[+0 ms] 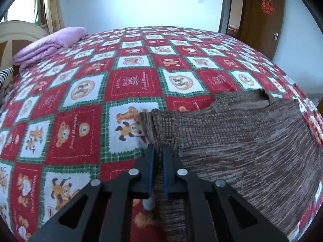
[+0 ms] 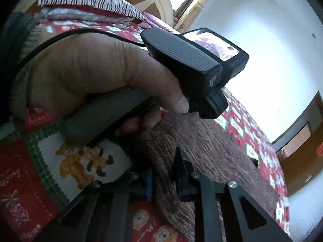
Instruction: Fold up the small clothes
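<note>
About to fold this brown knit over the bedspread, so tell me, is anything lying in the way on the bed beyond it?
Nothing visible does. Both tongs, the left and right, are already shut on the brown knit garment. The checked bedspread beyond it lies bare; the folded purple blanket sits far off near the headboard.

Soft daylight fills both fisheye views, coming from a window (image 1: 24, 10) at the left. The white wall (image 1: 141, 2) glows with a bluish cast — in the right wrist view it burns out to near pure white. Straight lines bow hard toward dark, vignetted corners. The close hand (image 2: 97, 70) sits dim and slightly soft against that glare.
</note>
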A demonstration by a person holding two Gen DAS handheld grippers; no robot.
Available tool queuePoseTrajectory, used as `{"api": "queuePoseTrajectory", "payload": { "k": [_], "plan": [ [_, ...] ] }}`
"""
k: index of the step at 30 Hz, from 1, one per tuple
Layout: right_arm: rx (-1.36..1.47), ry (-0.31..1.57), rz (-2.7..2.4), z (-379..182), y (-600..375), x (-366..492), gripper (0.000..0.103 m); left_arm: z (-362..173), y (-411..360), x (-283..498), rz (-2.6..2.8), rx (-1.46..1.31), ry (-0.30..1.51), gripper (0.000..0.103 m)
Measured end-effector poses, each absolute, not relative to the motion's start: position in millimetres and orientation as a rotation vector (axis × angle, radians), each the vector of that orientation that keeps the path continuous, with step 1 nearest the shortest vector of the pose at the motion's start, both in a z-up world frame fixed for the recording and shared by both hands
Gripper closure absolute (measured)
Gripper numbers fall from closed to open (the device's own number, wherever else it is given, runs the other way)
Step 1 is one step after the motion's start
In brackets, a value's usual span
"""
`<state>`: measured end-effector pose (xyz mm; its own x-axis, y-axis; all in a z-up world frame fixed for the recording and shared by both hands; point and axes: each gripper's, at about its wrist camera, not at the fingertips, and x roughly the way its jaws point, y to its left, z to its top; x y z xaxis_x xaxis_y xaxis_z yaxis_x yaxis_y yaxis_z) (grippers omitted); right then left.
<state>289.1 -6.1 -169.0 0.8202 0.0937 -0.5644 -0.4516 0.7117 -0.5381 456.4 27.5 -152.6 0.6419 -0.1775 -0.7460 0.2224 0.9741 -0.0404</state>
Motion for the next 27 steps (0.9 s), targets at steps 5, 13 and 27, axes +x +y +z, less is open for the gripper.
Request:
{"api": "queuePoseTrajectory", "payload": {
  "k": [5, 13, 27],
  "plan": [
    [-0.618, 0.519, 0.33, -152.9, -21.9, 284.4, 0.087, -139.7, 27.4, 451.1, -0.24, 0.003, 0.845, 0.096],
    [-0.417, 0.533, 0.338, -132.0, -64.6, 285.8, 0.088, -102.3, 24.1, 453.9, -0.302, -0.136, 0.822, 0.096],
    [-0.236, 0.516, 0.301, -104.6, -139.3, 272.1, 0.089, -59.6, -50.3, 445.4, -0.367, -0.108, 0.757, 0.097]
  ]
}}
